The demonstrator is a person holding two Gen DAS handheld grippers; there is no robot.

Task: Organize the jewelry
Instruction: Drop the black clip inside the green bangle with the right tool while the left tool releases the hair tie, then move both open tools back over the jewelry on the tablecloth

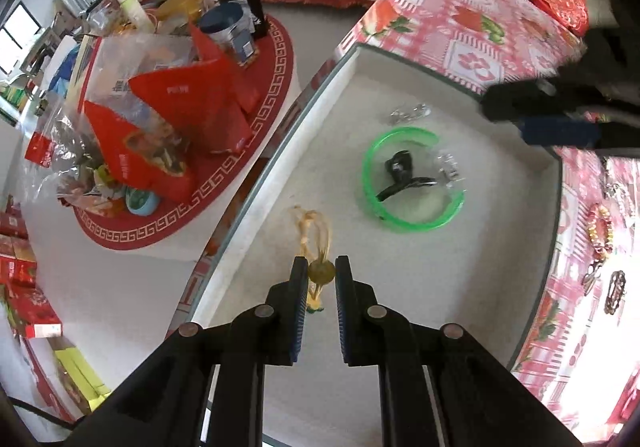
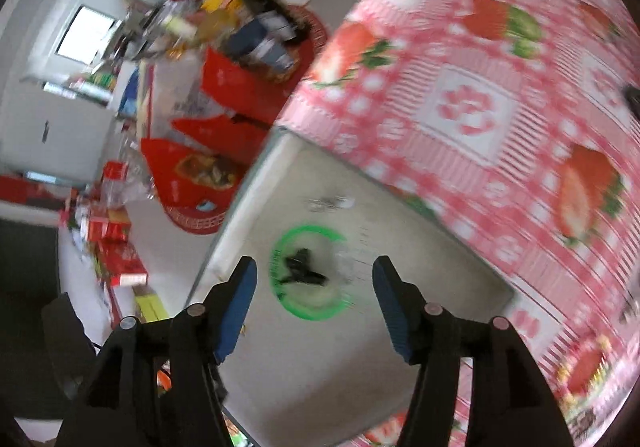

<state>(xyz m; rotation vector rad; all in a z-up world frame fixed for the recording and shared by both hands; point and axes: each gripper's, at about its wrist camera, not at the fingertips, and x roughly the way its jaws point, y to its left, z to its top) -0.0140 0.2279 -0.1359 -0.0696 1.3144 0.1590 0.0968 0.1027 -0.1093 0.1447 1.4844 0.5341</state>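
The amber pendant (image 1: 321,272) on its yellowish cord (image 1: 310,225) is what I'm working, and it lies on the pale lining of the jewelry tray (image 1: 400,63), near the tray's left wall. Its round bead sits right between the tips of my left gripper (image 1: 322,274); the jaws stand a little apart, and I see slim gaps on both sides, so I judge the bead is released, not pinched. The cord's long axis runs away from the jaws, up the left wrist view, with a small tassel end trailing back beneath the fingers.

Further out in the tray lies the green open bangle (image 1: 412,177), with a black hair clip (image 1: 402,171) inside its curve and a clear clip (image 1: 448,167) at its right edge; a small silvery piece (image 1: 410,113) rests beyond them.

My right gripper (image 2: 314,279) hangs above that bangle (image 2: 310,273), jaws wide with nothing between them; its view is blurred.

More pieces wait on the strawberry tablecloth (image 1: 460,27) to the tray's right, including a beaded bracelet (image 1: 599,229). The right hand is the nearer one to them, I judge. Both grippers point steeply down.
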